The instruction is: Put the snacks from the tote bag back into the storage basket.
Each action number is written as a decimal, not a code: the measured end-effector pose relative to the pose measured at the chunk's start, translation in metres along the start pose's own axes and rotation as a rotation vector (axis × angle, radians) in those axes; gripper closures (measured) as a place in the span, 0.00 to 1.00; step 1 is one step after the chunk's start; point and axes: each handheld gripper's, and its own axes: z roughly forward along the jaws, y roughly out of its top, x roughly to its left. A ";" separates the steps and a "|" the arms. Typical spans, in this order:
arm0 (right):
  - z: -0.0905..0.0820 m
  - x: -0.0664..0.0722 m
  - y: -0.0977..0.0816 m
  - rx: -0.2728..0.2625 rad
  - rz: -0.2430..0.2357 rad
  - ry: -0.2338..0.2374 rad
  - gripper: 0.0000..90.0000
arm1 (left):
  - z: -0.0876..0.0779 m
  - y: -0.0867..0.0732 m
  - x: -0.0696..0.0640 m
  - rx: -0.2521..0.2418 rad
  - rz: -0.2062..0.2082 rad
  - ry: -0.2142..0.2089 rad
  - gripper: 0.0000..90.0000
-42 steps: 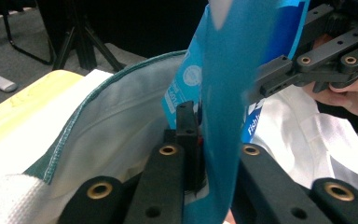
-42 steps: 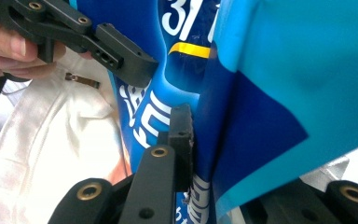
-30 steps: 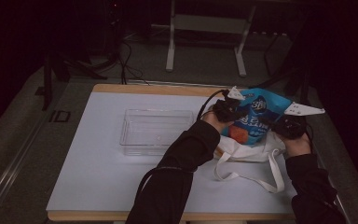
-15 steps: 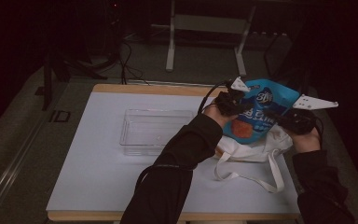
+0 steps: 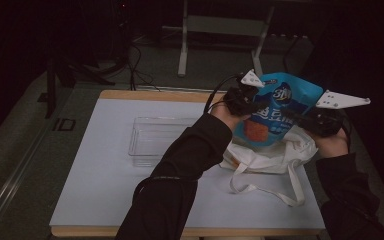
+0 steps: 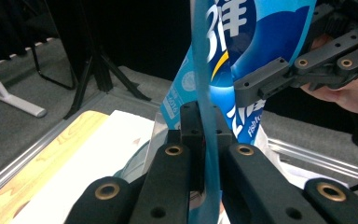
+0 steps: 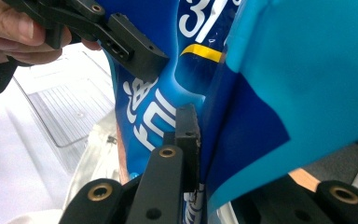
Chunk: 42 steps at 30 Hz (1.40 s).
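The left gripper (image 5: 246,102) is clamped on the left edge of a blue snack bag (image 5: 275,112); in the left gripper view the thin film of the bag (image 6: 205,140) runs straight between the closed jaws. The right gripper (image 5: 305,119) is pinched shut on the bag's right side, its jaws closed on a fold of blue film (image 7: 223,140). Held between the two, the bag hangs upright in the air above the white cloth tote (image 5: 270,155) at the right of the table (image 5: 105,200), its bottom just over the tote's mouth. A clear plastic tray (image 5: 155,140) sits well apart to the left.

The bag looks light and puffy, its glossy film likely slippery and easily creased. Flat side seams are probably the safest hold; squeezing the middle could crush whatever is inside. The tote is soft and limp, so its opening may sag shut.
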 end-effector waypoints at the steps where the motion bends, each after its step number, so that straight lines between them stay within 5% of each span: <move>1: 0.000 0.002 0.003 -0.002 -0.002 0.004 0.95 | -0.004 0.000 0.001 -0.008 -0.005 0.000 1.00; 9: 0.007 0.013 0.020 -0.010 -0.028 0.033 0.95 | -0.029 -0.002 0.005 -0.014 -0.003 -0.008 1.00; 42: 0.078 0.083 0.099 -0.033 -0.142 0.181 0.95 | -0.159 -0.032 0.034 -0.019 -0.004 0.073 1.00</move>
